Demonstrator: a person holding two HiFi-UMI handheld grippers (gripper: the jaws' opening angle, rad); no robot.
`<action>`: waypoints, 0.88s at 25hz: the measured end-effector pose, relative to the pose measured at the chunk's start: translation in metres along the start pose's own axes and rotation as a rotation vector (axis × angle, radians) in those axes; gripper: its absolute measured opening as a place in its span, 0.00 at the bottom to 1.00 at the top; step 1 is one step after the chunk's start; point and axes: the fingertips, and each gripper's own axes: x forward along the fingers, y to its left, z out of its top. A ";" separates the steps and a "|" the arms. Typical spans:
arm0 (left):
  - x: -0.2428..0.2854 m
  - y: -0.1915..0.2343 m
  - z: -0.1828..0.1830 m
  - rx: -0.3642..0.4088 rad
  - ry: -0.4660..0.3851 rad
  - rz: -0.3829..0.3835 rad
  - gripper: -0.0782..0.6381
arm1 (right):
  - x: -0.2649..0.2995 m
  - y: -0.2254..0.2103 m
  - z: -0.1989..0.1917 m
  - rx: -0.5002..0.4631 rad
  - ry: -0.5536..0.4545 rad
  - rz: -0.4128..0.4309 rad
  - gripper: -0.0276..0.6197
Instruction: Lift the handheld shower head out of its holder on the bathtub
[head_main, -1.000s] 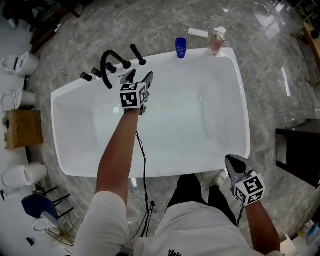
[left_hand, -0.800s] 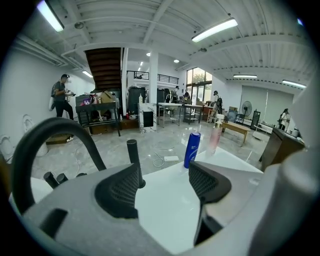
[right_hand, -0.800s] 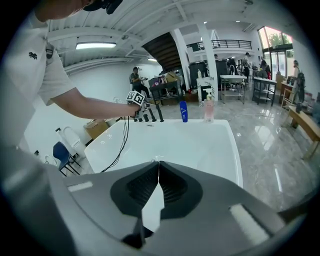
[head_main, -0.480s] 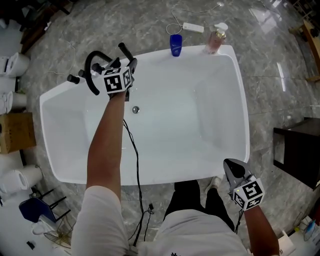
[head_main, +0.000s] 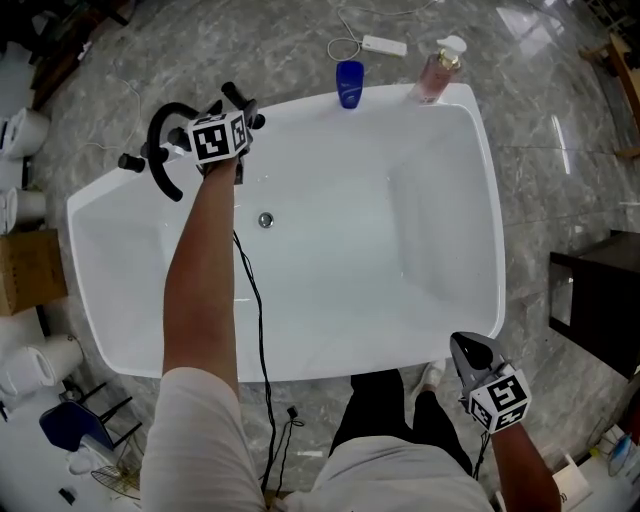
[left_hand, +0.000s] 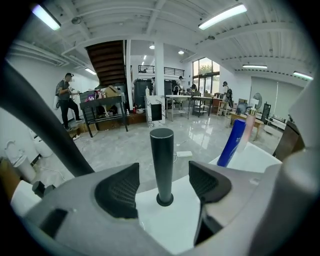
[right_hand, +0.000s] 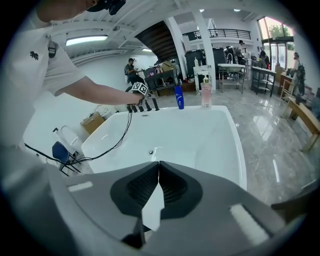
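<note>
Your left gripper (left_hand: 163, 187) straddles the handheld shower head (left_hand: 162, 155) at the far rim of the bathtub (head_main: 300, 365), jaws apart with a pad on either side of the dark handle, neither touching it. The head stands upright, seated in its holder (nothing lifted yet), so the squeeze and the upward pull both look to be ahead of you. Your right gripper (right_hand: 158, 175) hangs by the tub's near edge, jaws together on nothing. The curved black spout (head_main: 152, 150) rises just beside the handle and seems likeliest to snag; the blue bottle (head_main: 349, 84) and pink pump bottle (head_main: 436, 72) stand well apart along the rim, and a black cable (head_main: 252, 300) trails across the basin
</note>
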 end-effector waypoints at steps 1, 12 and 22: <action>0.003 0.002 0.000 -0.004 -0.002 0.003 0.55 | 0.000 0.000 -0.001 0.004 0.002 -0.001 0.07; 0.028 0.002 -0.003 -0.013 0.014 0.011 0.46 | 0.012 -0.004 -0.016 0.047 0.025 0.008 0.07; 0.025 -0.003 0.002 0.024 0.022 0.015 0.31 | 0.012 -0.002 -0.020 0.058 -0.009 0.005 0.06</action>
